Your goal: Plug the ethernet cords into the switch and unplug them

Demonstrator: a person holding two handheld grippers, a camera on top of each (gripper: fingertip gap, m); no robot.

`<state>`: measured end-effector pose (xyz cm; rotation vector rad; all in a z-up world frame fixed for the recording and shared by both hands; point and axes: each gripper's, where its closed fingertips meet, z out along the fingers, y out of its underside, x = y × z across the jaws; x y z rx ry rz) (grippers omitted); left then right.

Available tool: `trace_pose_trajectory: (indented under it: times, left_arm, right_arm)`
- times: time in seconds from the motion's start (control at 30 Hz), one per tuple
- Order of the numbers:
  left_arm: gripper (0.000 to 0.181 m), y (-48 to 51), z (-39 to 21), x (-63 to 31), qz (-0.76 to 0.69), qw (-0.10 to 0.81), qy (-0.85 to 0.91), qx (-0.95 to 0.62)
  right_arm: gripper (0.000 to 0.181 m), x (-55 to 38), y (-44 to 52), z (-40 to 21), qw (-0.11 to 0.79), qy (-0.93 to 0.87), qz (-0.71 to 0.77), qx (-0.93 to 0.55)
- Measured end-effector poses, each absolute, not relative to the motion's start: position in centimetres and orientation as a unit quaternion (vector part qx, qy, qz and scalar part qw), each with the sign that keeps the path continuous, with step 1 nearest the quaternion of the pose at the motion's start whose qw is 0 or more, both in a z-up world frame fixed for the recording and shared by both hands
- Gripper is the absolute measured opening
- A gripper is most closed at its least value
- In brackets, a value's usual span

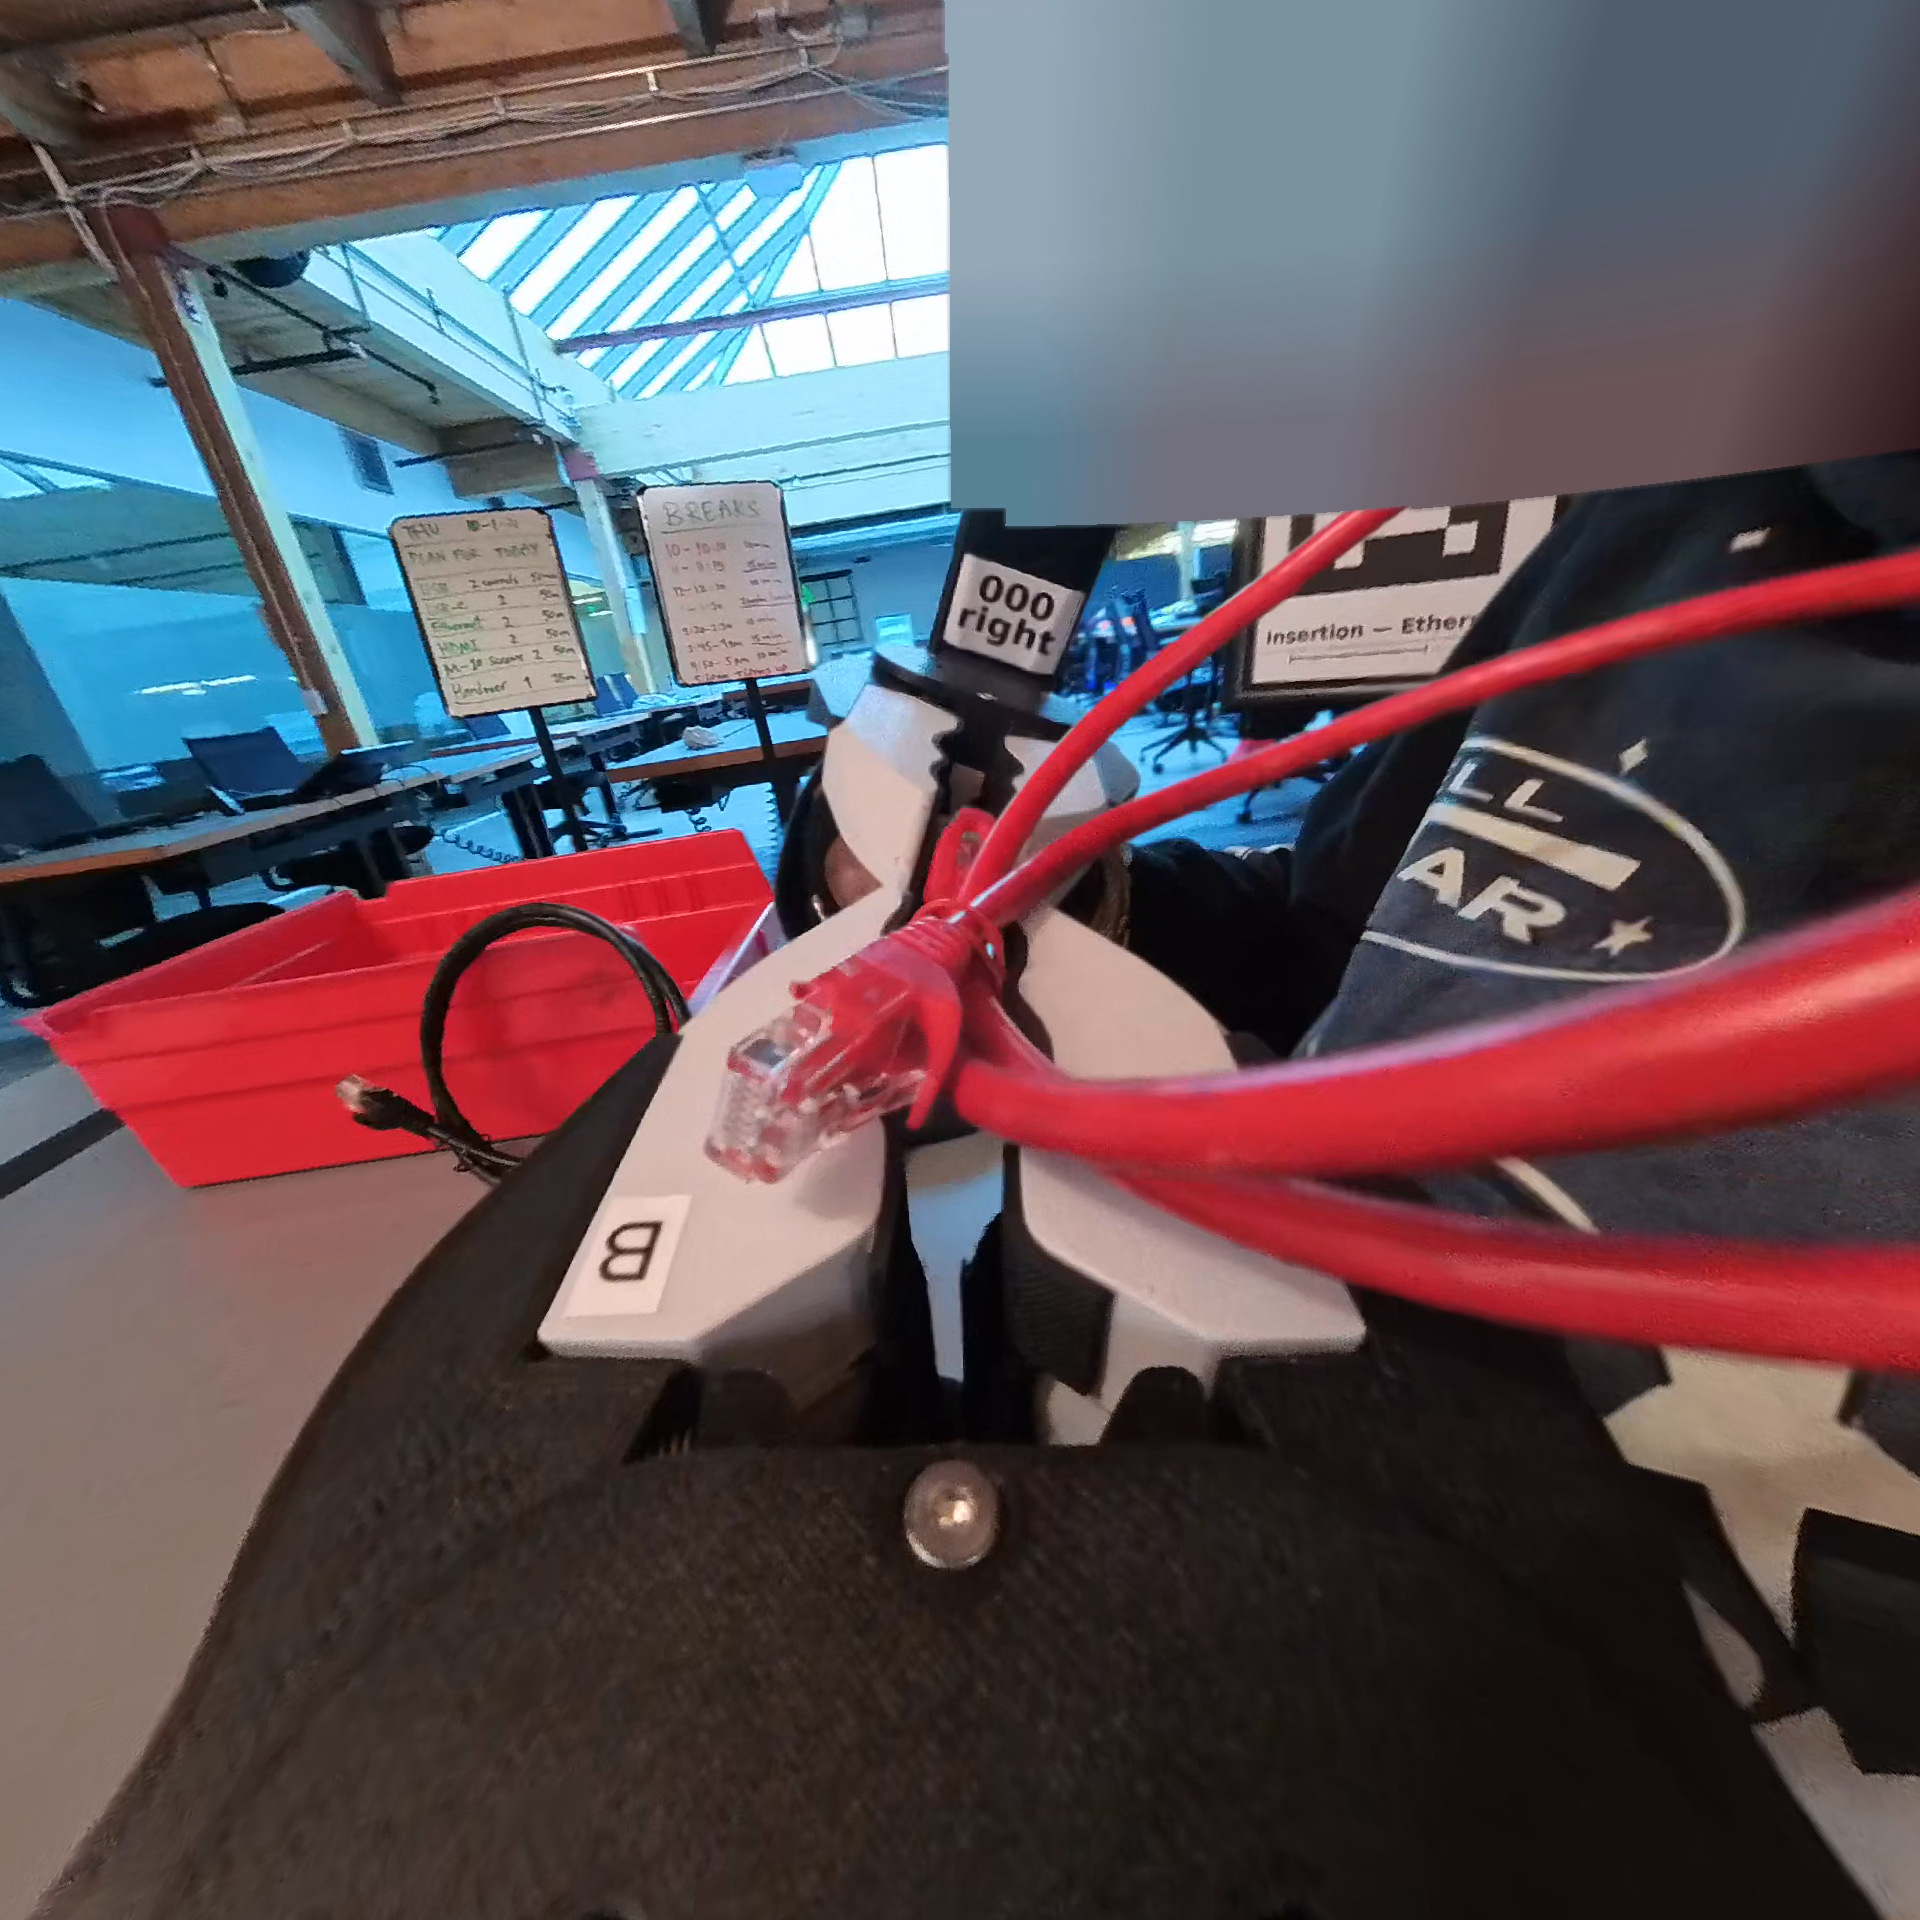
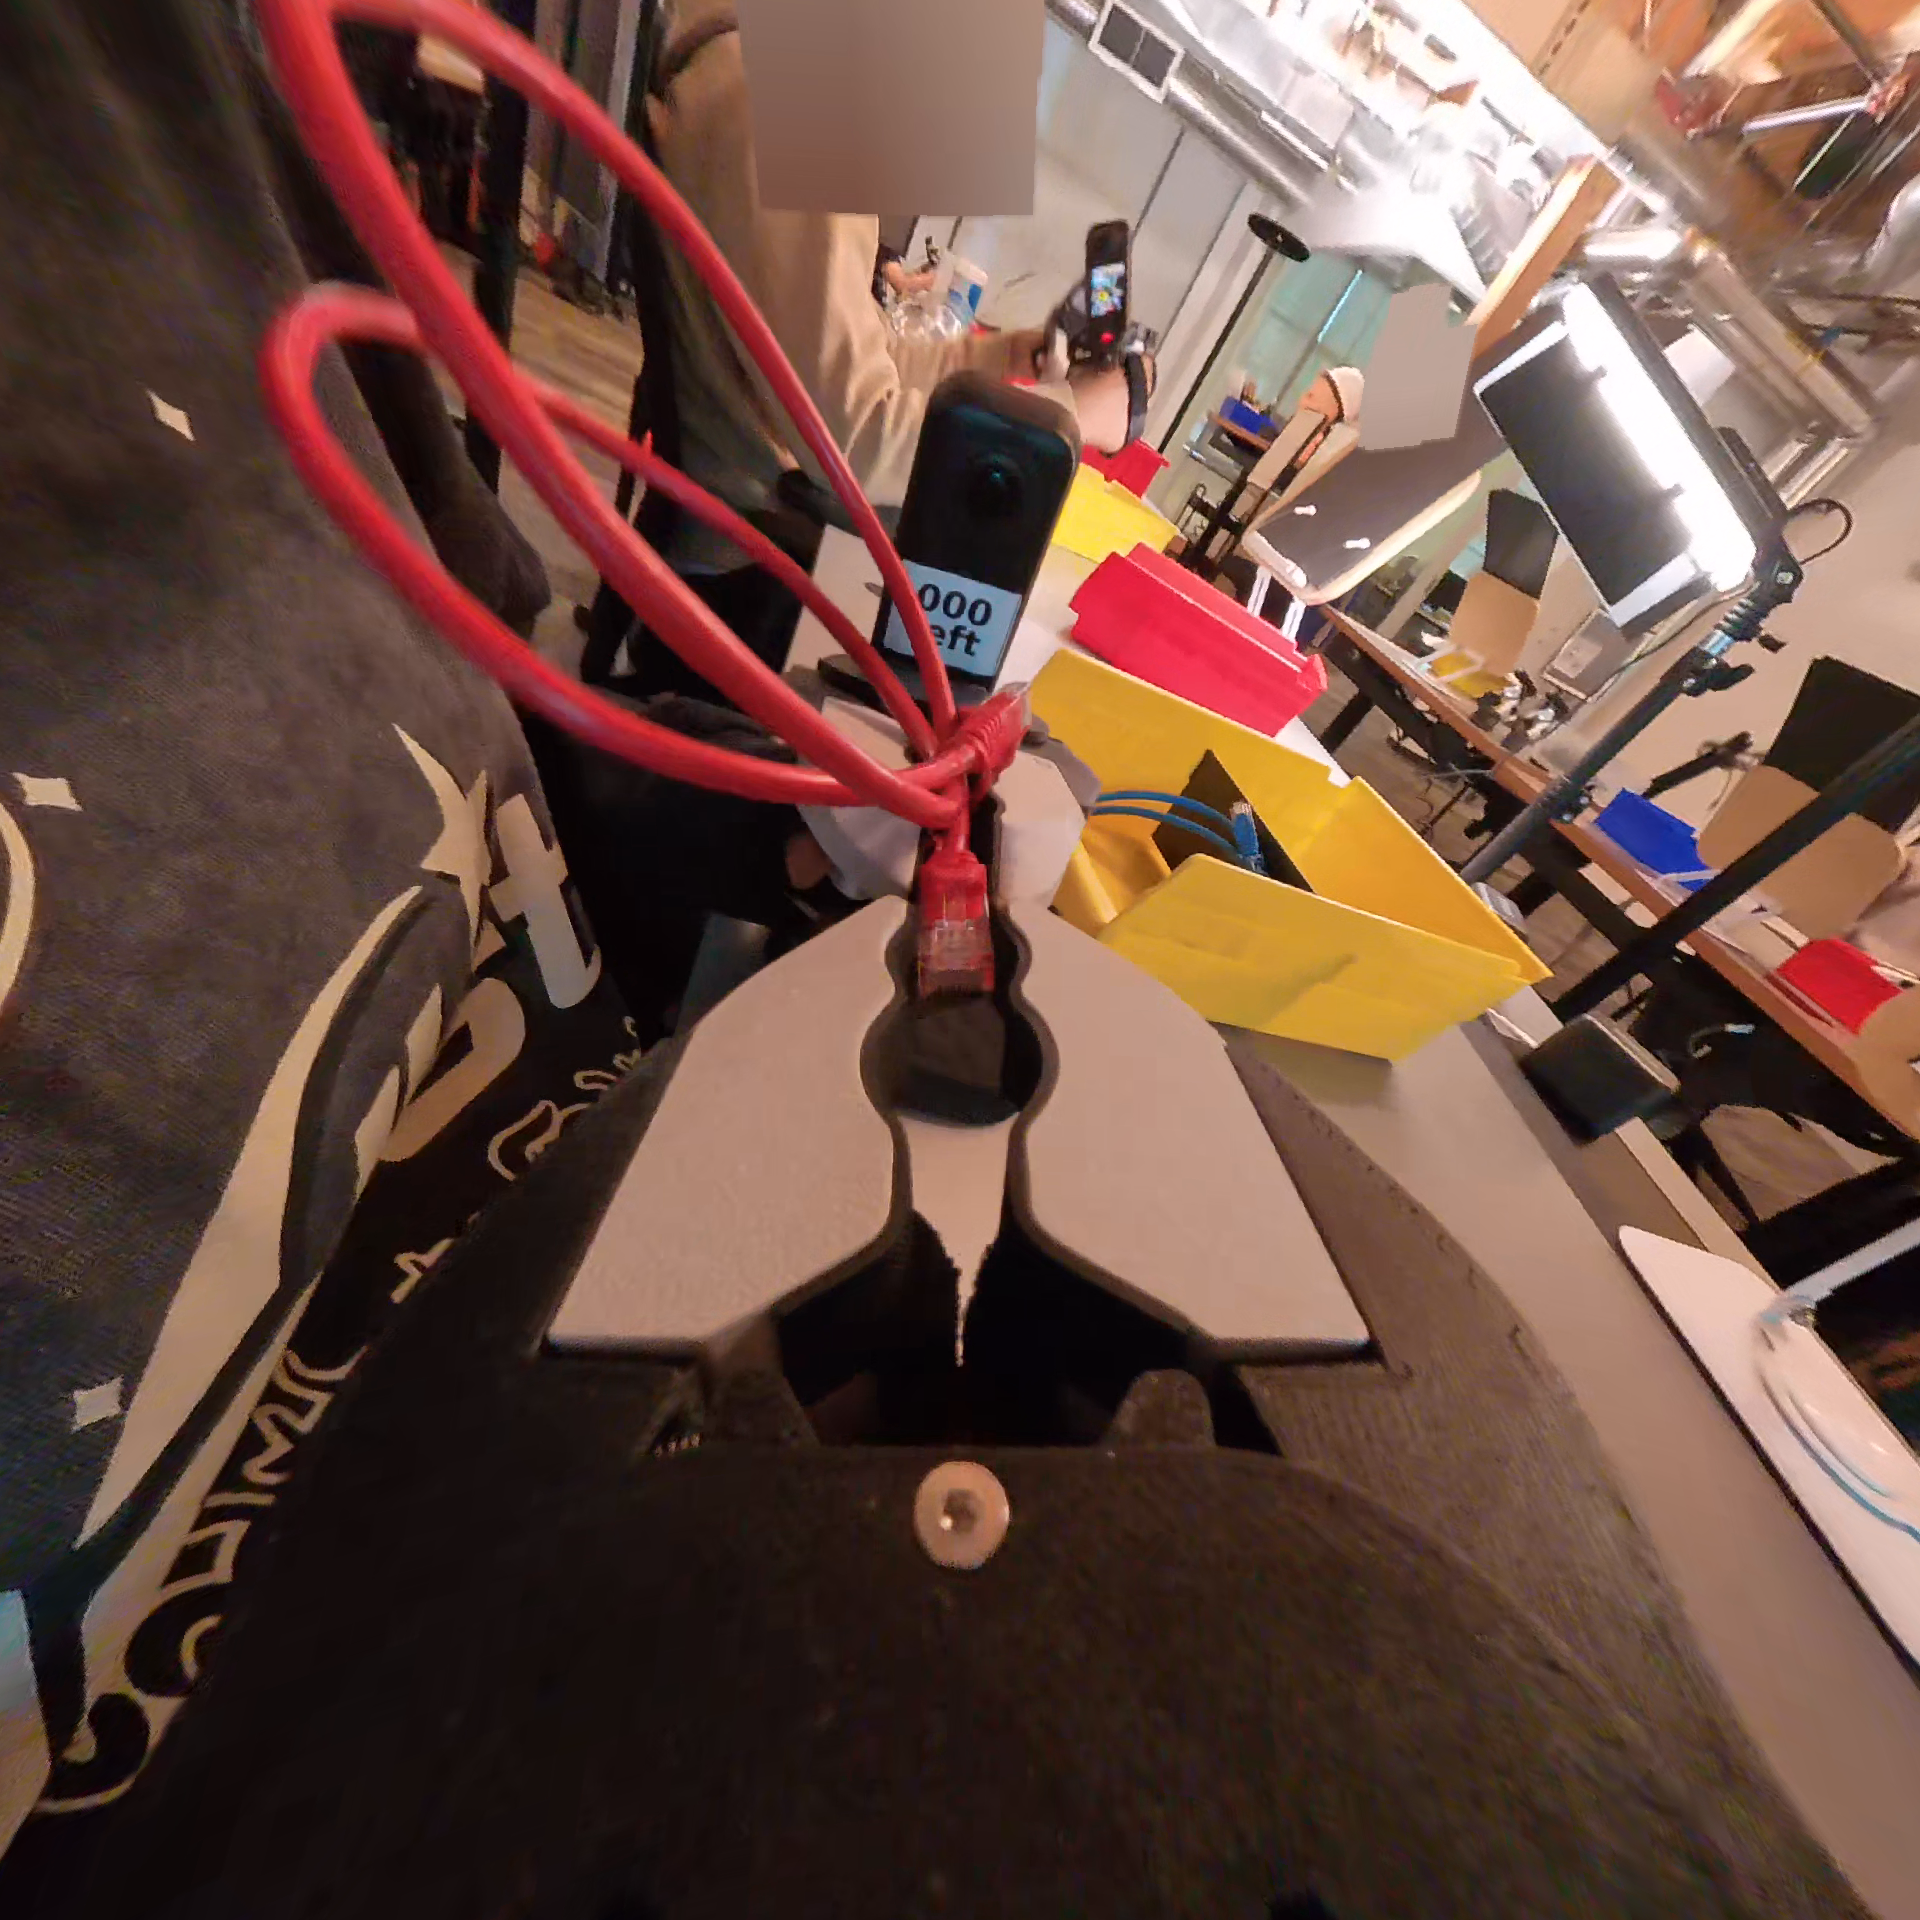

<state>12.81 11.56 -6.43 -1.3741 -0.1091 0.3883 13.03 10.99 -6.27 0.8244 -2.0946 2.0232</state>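
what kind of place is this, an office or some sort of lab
Most likely an open-plan workshop or lab space used for recording tasks. Rows of desks with office chairs, two whiteboards on stands, parts bins such as the yellow bin, and a studio light panel on a stand suggest it.

Counted: one red cord (image 1: 1351, 1101), one black cord (image 1: 447, 997), two whiteboards (image 1: 488, 613), two yellow bins (image 2: 1299, 935), two grippers (image 2: 951, 977).

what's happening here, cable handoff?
Looks like it. Both grippers meet on one bundled red ethernet cord. The right gripper is shut on one plug; the left gripper pinches the bundle beside the other plug. No switch in view. A black cord drapes over a red bin.
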Motion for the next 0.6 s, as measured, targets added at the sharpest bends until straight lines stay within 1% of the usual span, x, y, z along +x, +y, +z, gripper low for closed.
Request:
trace_pose_trajectory:
  times: [0.2, 0.4, 0.53, 0.6]
  left_arm:
    - [0.012, 11.6, -6.3, 13.0, 0.198, 0.753, -0.036, -0.627]
    - [0.011, 10.2, -4.9, 13.5, 0.155, 0.807, -0.036, -0.569]
    - [0.011, 7.2, -2.6, 13.7, 0.184, 0.841, -0.043, -0.506]
    - [0.011, 6.9, -2.4, 13.8, 0.193, 0.841, -0.038, -0.503]
  right_arm:
    - [0.012, 13.2, 11.1, -6.2, 0.058, -0.684, 0.670, 0.282]
    - [0.012, 12.8, 11.5, -5.8, 0.067, -0.682, 0.670, 0.284]
    - [0.012, 11.9, 12.5, -4.2, 0.086, -0.671, 0.683, 0.275]
    - [0.012, 12.1, 12.6, -4.0, 0.090, -0.670, 0.682, 0.279]
